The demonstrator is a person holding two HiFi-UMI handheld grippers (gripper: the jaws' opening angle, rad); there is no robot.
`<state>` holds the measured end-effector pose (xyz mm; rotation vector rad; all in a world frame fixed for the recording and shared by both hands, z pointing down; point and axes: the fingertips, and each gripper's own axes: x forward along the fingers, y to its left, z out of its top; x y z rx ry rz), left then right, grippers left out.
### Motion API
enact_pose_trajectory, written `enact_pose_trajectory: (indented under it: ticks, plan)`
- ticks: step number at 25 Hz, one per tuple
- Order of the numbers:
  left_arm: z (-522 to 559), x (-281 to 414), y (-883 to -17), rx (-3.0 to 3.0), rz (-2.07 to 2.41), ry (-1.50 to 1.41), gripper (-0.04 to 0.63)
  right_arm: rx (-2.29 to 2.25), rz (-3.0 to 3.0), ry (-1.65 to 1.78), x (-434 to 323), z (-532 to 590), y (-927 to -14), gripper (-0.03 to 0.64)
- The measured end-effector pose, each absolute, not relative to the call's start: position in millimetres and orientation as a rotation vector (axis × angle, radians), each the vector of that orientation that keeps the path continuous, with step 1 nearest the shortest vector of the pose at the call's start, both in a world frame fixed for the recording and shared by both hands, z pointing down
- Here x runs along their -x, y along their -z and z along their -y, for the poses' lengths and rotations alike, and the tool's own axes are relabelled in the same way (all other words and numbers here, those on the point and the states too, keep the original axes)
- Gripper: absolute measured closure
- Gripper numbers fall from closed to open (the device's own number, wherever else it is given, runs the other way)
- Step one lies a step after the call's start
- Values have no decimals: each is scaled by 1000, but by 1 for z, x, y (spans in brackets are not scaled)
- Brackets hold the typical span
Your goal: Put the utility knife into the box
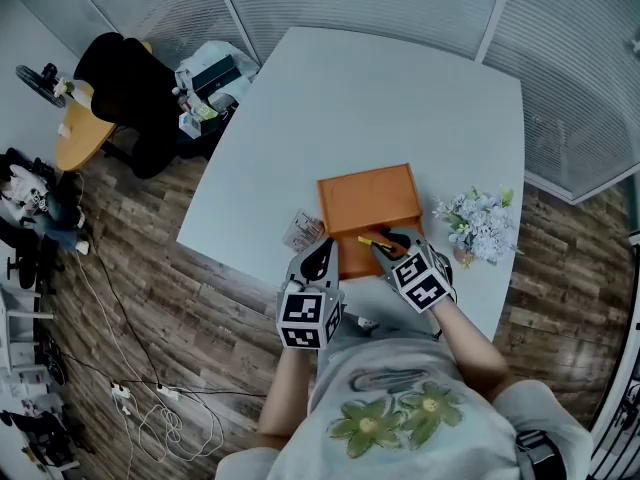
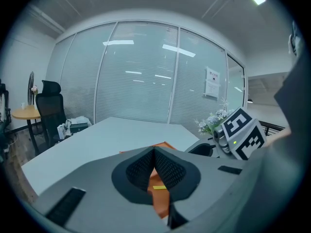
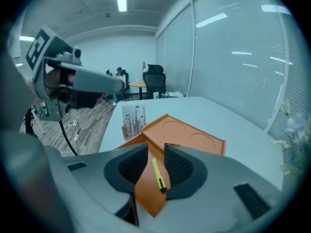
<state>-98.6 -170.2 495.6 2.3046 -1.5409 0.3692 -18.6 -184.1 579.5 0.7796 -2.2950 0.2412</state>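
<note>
Utility knife (image 3: 158,174) lies flat in open orange box (image 1: 365,203), long axis in line with right gripper (image 3: 155,150), dark end nearest. Right jaws apart, clear of knife. Left gripper (image 2: 154,153) jaws together, empty. Box sits by desk (image 1: 400,98) near edge; wide desk surface beyond lid.

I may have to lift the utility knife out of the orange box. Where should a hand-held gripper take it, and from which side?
Probably across the middle of the utility knife, on its yellow body, coming from above with the jaws astride its length. It lies flat on the floor of the orange box, long and slim, so only its two long edges offer opposed faces.
</note>
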Motion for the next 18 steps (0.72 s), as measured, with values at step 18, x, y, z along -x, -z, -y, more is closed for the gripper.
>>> enact_pose_trajectory:
  ticks: [18]
  plan:
    - [154, 88, -475, -2346, 1537, -353, 595, -1050, 2611, -232, 7, 165, -487, 612]
